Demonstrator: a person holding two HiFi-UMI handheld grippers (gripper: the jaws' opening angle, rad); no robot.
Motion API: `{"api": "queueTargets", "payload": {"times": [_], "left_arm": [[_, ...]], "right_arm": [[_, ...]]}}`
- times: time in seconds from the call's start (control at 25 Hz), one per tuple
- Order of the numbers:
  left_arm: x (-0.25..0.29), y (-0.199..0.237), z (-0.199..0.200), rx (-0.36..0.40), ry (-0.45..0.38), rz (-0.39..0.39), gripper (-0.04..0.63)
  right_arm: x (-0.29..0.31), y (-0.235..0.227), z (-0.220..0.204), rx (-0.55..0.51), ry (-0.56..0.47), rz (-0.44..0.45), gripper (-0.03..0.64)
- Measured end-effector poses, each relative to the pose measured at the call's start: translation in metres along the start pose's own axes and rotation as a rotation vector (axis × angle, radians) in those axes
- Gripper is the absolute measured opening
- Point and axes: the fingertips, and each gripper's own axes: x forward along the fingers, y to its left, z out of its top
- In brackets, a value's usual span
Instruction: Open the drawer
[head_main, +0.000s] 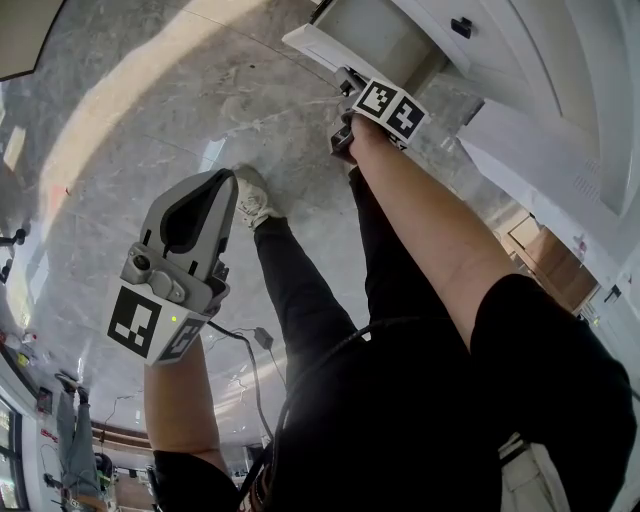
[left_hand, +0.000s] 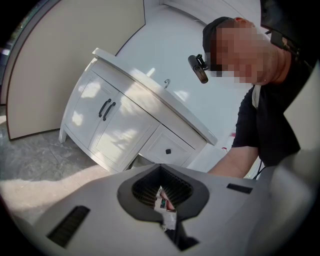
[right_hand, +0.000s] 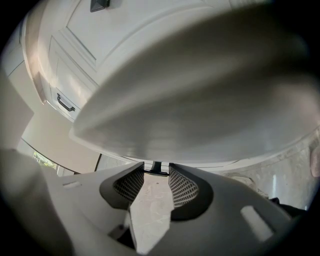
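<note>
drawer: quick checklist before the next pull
1. Drawer partly out of the white vanity: ok
2. Right tongs closed on the drawer's small dark knob: ok
3. Left tongs shut, empty, held away from the drawer: ok
4. Shoe clear of the drawer's path: cannot tell
</note>
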Motion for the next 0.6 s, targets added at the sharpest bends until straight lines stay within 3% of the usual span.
{"api": "queueTargets", "payload": {"times": [0.6], "left_arm": [[-0.031, -0.003, -0.002, -0.03, -0.057, 0.005, -0.009]], "right_arm": [[-0.009, 0.006, -0.032, -0.001, 0.011, -0.009, 0.15]]}}
